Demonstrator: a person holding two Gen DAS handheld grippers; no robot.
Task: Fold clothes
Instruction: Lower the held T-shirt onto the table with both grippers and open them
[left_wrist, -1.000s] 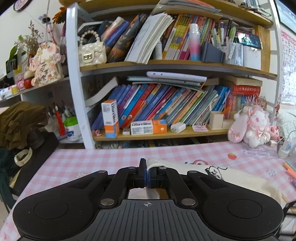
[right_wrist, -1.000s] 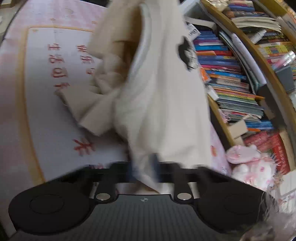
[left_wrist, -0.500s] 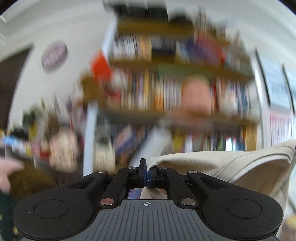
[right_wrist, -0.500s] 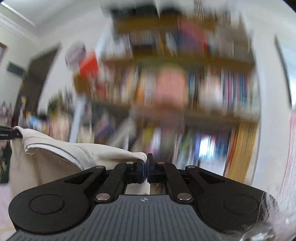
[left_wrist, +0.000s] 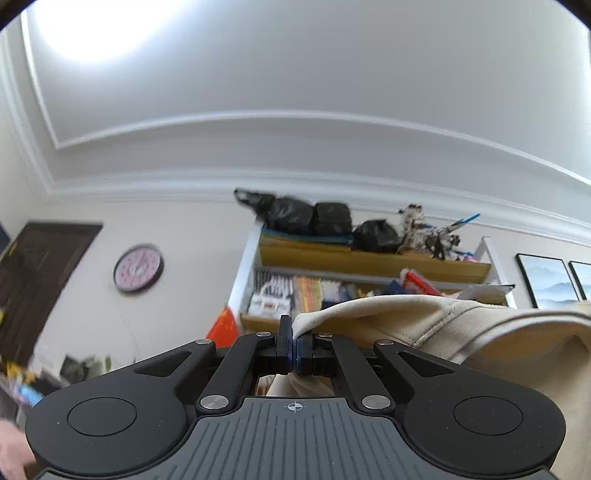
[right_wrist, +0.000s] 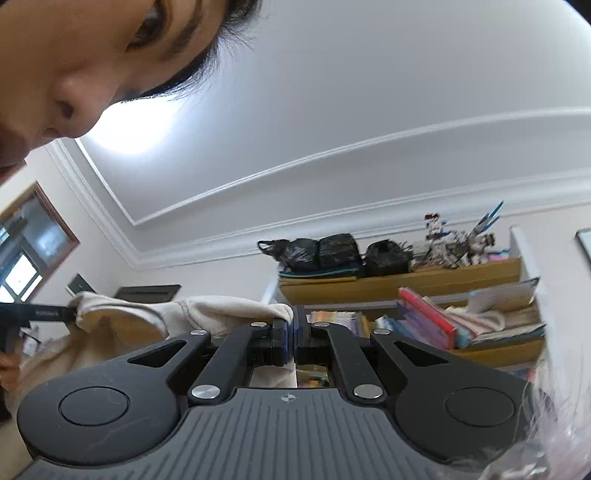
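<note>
Two corners of one cream garment are held aloft against ceiling and bookshelf, presumably so it hangs open and flat for folding. Left gripper and right gripper are each pinched on an edge.

Black tool, silver screws, ribbed grey base
</note>
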